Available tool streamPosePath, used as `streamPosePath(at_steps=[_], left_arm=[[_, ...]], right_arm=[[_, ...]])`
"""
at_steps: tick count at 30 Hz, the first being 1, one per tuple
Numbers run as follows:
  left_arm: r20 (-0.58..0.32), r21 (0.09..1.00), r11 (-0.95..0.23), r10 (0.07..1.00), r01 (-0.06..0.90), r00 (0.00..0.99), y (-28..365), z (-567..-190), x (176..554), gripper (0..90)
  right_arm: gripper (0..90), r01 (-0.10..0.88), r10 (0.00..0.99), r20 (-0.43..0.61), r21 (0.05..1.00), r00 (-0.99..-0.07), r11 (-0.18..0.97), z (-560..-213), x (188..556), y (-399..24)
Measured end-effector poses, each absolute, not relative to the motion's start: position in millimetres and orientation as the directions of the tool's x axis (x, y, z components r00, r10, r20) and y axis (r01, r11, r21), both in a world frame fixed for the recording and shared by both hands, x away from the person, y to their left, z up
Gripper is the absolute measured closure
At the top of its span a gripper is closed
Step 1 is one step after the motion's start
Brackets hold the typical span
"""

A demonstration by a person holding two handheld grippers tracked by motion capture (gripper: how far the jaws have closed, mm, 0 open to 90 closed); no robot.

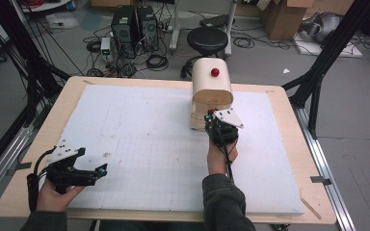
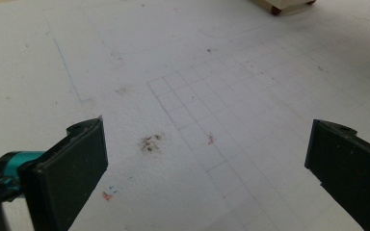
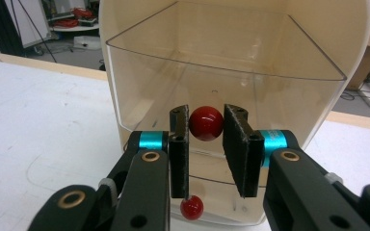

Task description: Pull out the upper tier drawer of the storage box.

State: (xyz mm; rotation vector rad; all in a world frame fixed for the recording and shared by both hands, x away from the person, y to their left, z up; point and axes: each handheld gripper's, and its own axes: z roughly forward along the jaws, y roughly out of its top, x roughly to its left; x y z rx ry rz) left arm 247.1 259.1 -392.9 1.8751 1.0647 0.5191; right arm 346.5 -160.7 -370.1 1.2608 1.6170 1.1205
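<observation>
Breadbox (image 1: 212,82), cream with a rounded top, stands toward the far side of the white board (image 1: 139,144), a little right of the middle. A red knob (image 1: 215,72) sits on its curved top in the high view. In the right gripper view its front shows a clear curved door (image 3: 221,72) with a red knob (image 3: 205,123) on it, and a second, smaller red knob (image 3: 191,207) lower down (on which part it sits I cannot tell).

Right gripper (image 3: 205,126) is up against the box's near face, its pads pressed in on either side of the upper knob and pinching it. The hand (image 1: 220,153) behind it comes in from the near edge, sleeve (image 1: 224,202) dark.

Left gripper (image 1: 79,172) is held at the board's near left corner, well apart from the box, with its jaws spread wide over bare board. In its own view the pads (image 2: 72,168) frame a pencilled grid (image 2: 212,120) and a dark smudge (image 2: 150,143), with nothing between them.

Beyond the table, a black stool (image 1: 207,39) and two computer towers (image 1: 135,24) stand on the floor.
</observation>
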Motion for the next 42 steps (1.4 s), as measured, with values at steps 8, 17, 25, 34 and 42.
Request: streamPosePath(at_steps=[8, 17, 25, 34, 42], left_arm=[[-0.072, 0.857, -0.225, 0.838, 0.463, 0.540, 260, -392, 248, 1.7], [-0.073, 0.855, -0.227, 0.837, 0.466, 0.542, 260, -394, 246, 1.7], [-0.073, 0.856, -0.231, 0.831, 0.463, 0.551, 257, -394, 247, 1.7], [-0.066, 0.856, -0.239, 0.829, 0.459, 0.555, 257, -393, 245, 1.7], [-0.065, 0.857, -0.237, 0.830, 0.457, 0.554, 259, -391, 243, 1.7]], right_arm=[[72.3, 0.288, 0.973, -0.047, 0.951, -0.225, 0.112, -370, 343, -164], [72.3, 0.291, 0.969, -0.035, 0.950, -0.246, 0.109, -369, 337, -168], [72.3, 0.297, 0.965, -0.023, 0.949, -0.262, 0.103, -369, 331, -171], [72.3, 0.297, 0.960, -0.019, 0.949, -0.279, 0.105, -369, 325, -174], [72.3, 0.294, 0.958, -0.013, 0.950, -0.286, 0.101, -369, 320, -174]])
